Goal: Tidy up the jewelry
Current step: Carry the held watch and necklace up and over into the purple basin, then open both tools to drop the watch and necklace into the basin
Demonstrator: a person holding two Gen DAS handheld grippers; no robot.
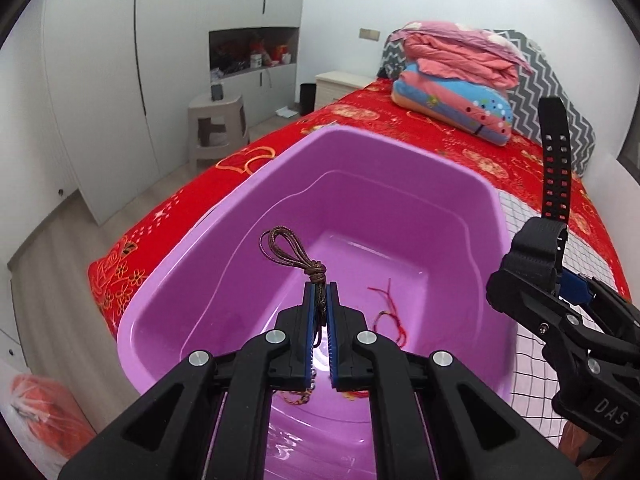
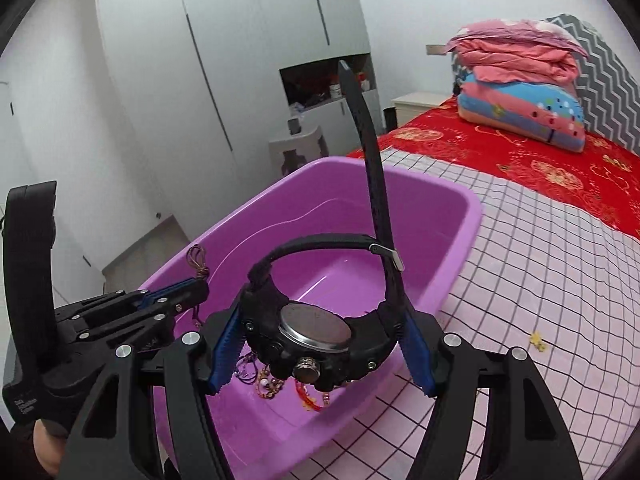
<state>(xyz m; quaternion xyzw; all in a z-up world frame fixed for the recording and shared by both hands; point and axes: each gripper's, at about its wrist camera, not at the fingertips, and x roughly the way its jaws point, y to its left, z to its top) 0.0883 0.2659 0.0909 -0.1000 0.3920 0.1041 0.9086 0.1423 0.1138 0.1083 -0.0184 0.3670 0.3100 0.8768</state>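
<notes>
above the purple tub (image 1: 224, 216) sitting on the red bedspread (image 1: 160, 220), both grippers are carrying jewelry. the left gripper (image 1: 320, 320) is hanging over the tub's near half with its jaws clenched on a brown cord bracelet (image 1: 296, 256); the knot and loop are sticking up just past the fingertips, and a short tail is dangling beneath the pads toward the tub floor. the right gripper (image 2: 324, 336) is poised over the tub's near right rim, gripping a black watch (image 2: 316, 332) by the sides of its case, with the metal case back facing up and one strap (image 2: 368, 152) standing upright beyond the tub.

the step in hand looks like dropping both pieces into the tub. doing it well probably means bringing each gripper fully inside the rim before letting go, since the watch is hanging partly over the rim and the checked cloth (image 2: 540, 260) beside the tub. lowering it toward the floor first should soften the landing on the pieces already lying there: a red string bracelet (image 1: 390, 316) and a small beaded heap (image 2: 276, 388) at the tub's near end. the cord is thin, so the jaws may need to spread wide for it to fall free.
</notes>
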